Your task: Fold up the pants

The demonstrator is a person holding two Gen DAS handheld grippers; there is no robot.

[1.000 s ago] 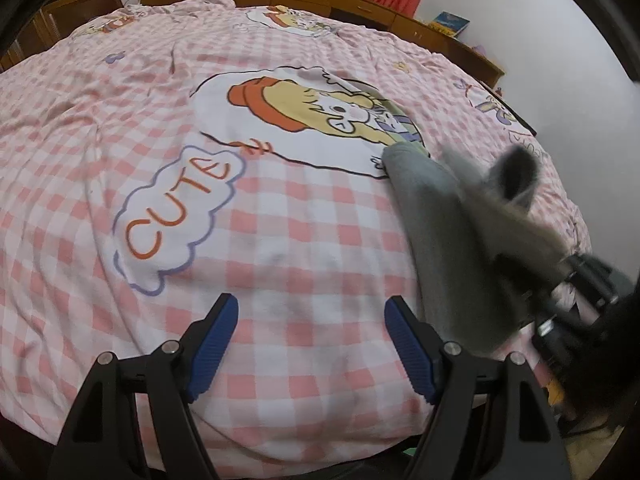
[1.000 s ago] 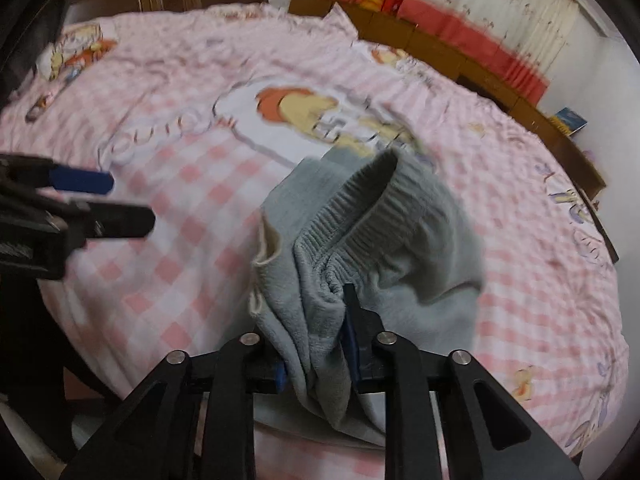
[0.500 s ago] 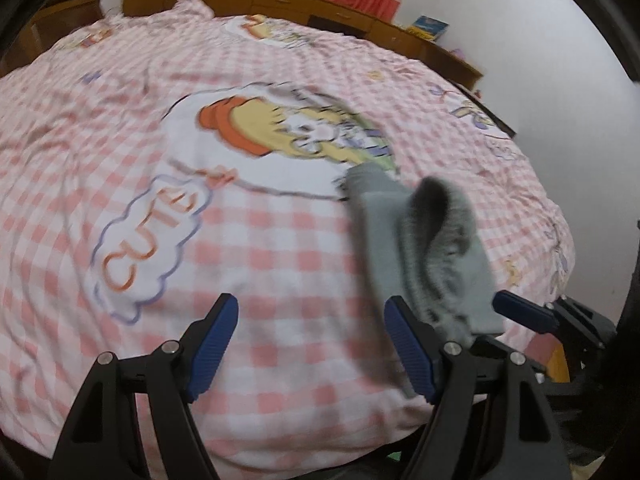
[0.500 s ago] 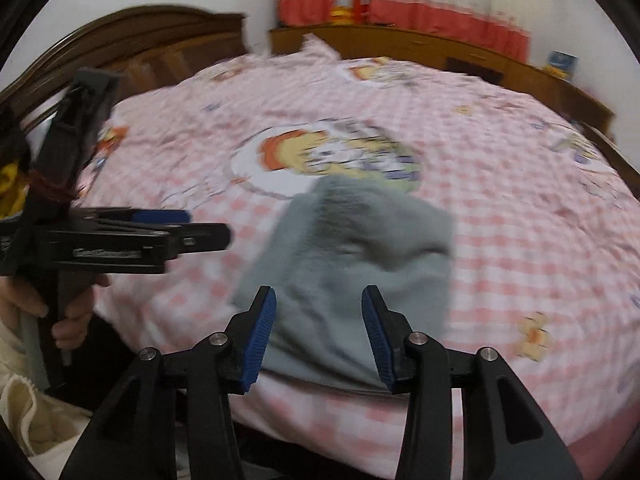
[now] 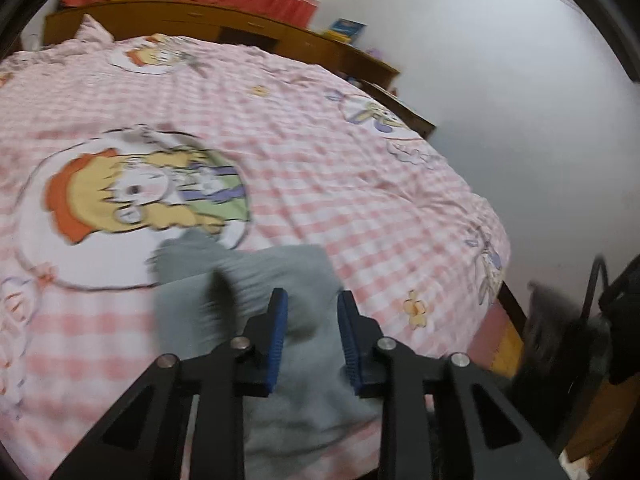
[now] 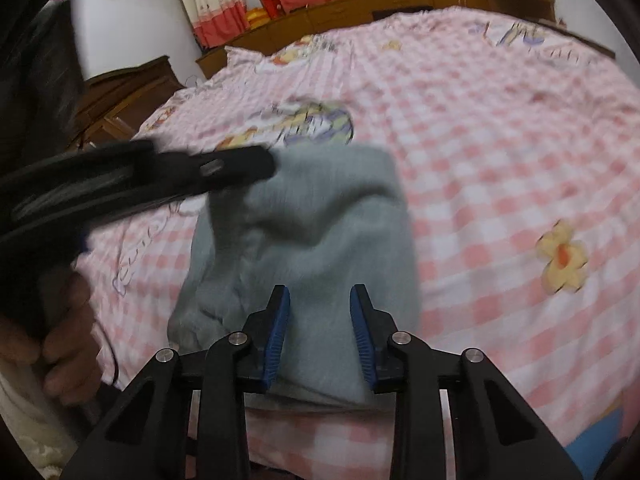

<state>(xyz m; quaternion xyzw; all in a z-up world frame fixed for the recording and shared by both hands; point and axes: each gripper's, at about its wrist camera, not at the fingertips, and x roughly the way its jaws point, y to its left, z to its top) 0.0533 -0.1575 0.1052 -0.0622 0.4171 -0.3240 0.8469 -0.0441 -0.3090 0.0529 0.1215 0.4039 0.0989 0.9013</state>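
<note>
Grey pants [image 5: 248, 280] lie bunched and roughly folded on the pink checked bed, near its front edge. They also show in the right wrist view [image 6: 320, 224]. My left gripper [image 5: 312, 320] hovers right over the pants, jaws partly open with grey cloth showing between them; the frame is blurred. In the right wrist view the left gripper [image 6: 256, 168] reaches in from the left over the pants' far corner. My right gripper [image 6: 320, 320] is open and empty, just above the near edge of the pants.
The bed cover [image 5: 360, 184] has a cartoon print [image 5: 140, 196] behind the pants. A wooden ledge with curtains [image 5: 200, 20] runs along the far side. A wooden headboard [image 6: 120, 96] stands at the left. The bed's right edge [image 5: 504, 280] drops to the floor.
My right gripper let go of the pants and opened. My left gripper swung right over the pants and its jaws narrowed. The pants settled flatter on the bed.
</note>
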